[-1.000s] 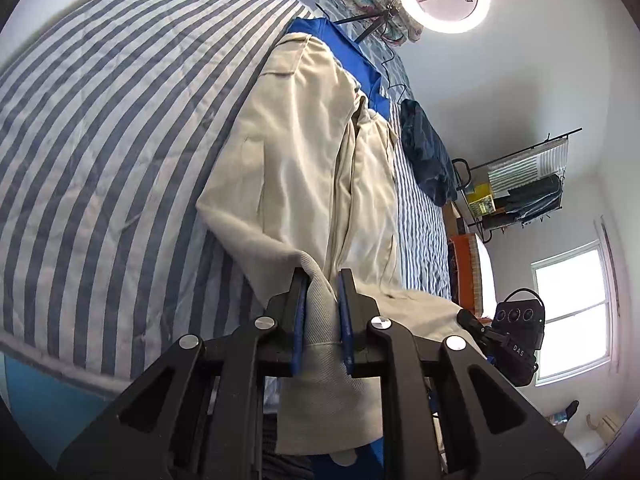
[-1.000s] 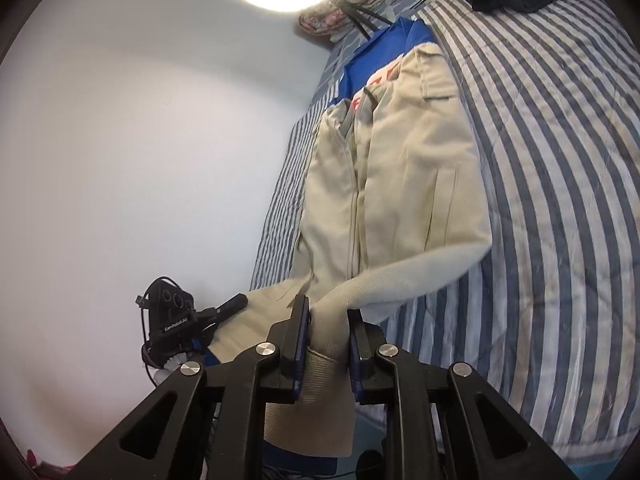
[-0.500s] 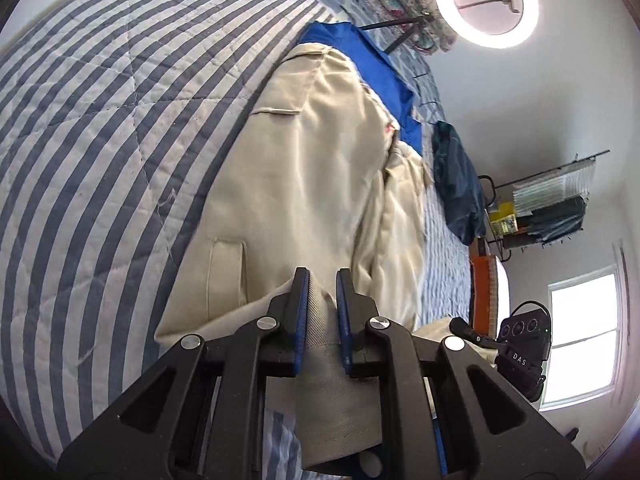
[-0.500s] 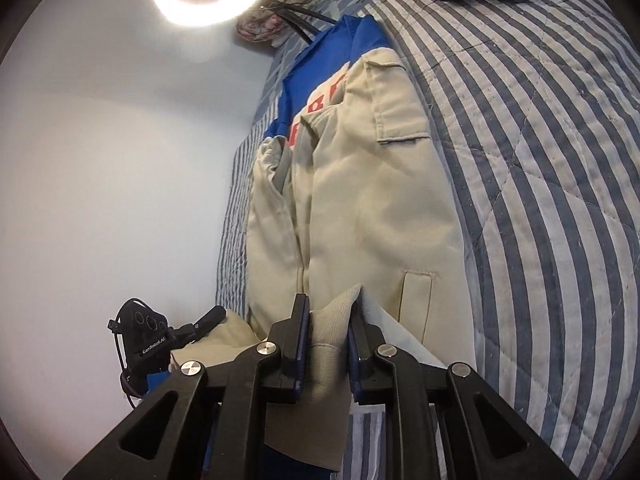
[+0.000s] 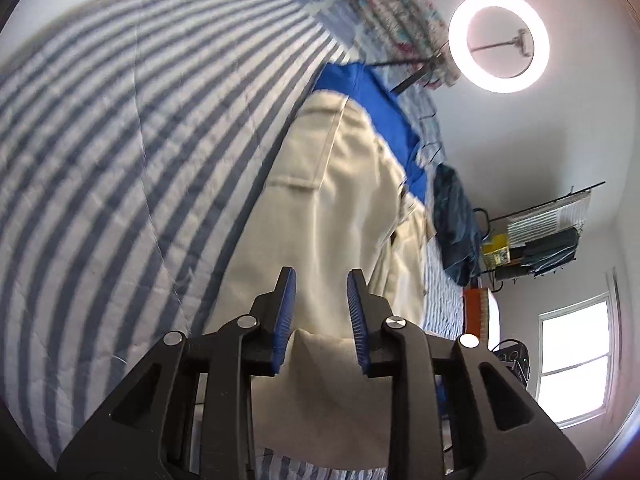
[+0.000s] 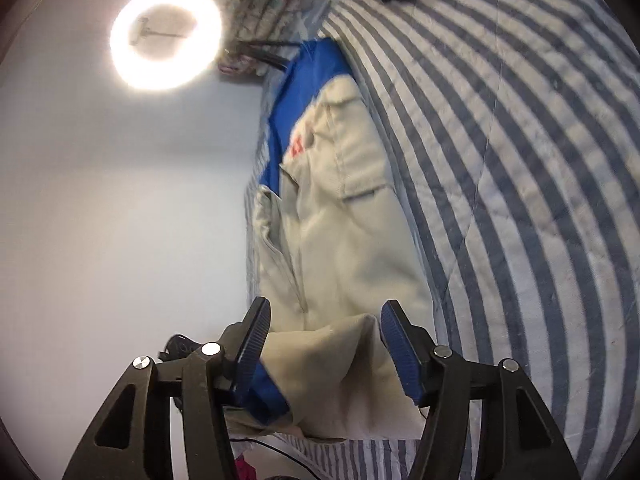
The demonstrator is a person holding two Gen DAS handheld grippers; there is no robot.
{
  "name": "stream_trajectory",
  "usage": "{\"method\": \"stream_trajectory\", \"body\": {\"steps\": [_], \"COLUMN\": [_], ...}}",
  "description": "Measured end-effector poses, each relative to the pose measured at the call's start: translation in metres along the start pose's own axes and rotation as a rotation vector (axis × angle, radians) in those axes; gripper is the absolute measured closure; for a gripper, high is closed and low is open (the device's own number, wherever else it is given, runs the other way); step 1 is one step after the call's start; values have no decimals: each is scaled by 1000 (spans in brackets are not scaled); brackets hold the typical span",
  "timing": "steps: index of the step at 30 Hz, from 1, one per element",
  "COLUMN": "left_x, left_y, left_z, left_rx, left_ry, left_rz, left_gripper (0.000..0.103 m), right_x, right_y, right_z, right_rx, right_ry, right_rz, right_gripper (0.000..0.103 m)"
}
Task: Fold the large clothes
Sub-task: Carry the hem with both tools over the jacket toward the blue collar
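A cream jacket (image 5: 336,208) lies lengthwise on the blue-and-white striped bed (image 5: 120,160), with a blue garment (image 5: 384,112) under its far end. Its sleeves are folded in over the body. My left gripper (image 5: 320,300) is open, with the loose sleeve cuff (image 5: 320,384) lying between and below its blue pads. In the right wrist view the jacket (image 6: 344,232) and the blue garment (image 6: 292,96) show again. My right gripper (image 6: 324,332) is wide open over the other sleeve cuff (image 6: 328,364), which rests free on the jacket.
A dark blue garment (image 5: 456,224) lies on the bed beside the jacket. A ring light (image 5: 498,42) on a tripod and a floral bundle (image 5: 396,20) stand at the bed's far end. A black rack (image 5: 544,232) and a window (image 5: 576,360) are beyond the bed.
Both grippers carried the sleeve cuffs in over the jacket body, then opened and let go. The cuffs now lie loose on the jacket.
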State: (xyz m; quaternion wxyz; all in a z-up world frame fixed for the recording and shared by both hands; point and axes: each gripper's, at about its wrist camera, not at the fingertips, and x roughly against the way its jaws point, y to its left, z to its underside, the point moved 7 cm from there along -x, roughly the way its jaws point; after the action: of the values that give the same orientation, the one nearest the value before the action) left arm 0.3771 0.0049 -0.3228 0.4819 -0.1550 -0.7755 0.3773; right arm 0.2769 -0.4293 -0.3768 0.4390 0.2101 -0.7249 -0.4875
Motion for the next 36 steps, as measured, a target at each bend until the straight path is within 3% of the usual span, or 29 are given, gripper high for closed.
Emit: {"method": "stream_trajectory", "body": {"steps": [4, 8, 12, 14, 16, 19, 29, 36], "left_x": [13, -2, -18, -22, -28, -43, -59, -64], "left_y": [4, 14, 4, -5, -13, -19, -18, -15], "left_z": [13, 43, 64, 65, 65, 64, 69, 73], "left_rx": [-124, -207, -273, -315, -347, -420, -509, -473], "left_ry": [32, 141, 180, 159, 152, 165, 204, 230], "left_rz": [5, -9, -21, -40, -60, -111, -147, -105], "left_gripper": [78, 78, 76, 62, 61, 61, 61, 62], "right_x": [22, 6, -14, -27, -39, -57, -75, -62], "right_y": [14, 9, 4, 8, 14, 16, 11, 6], "right_z": [11, 38, 51, 51, 51, 49, 46, 52], "right_rx": [198, 348, 462, 533, 596, 655, 684, 651], "right_ry": [11, 71, 112, 114, 117, 154, 226, 241], "right_rz": [50, 160, 236, 275, 299, 346, 328, 281], "right_gripper": [47, 48, 48, 39, 32, 32, 31, 38]}}
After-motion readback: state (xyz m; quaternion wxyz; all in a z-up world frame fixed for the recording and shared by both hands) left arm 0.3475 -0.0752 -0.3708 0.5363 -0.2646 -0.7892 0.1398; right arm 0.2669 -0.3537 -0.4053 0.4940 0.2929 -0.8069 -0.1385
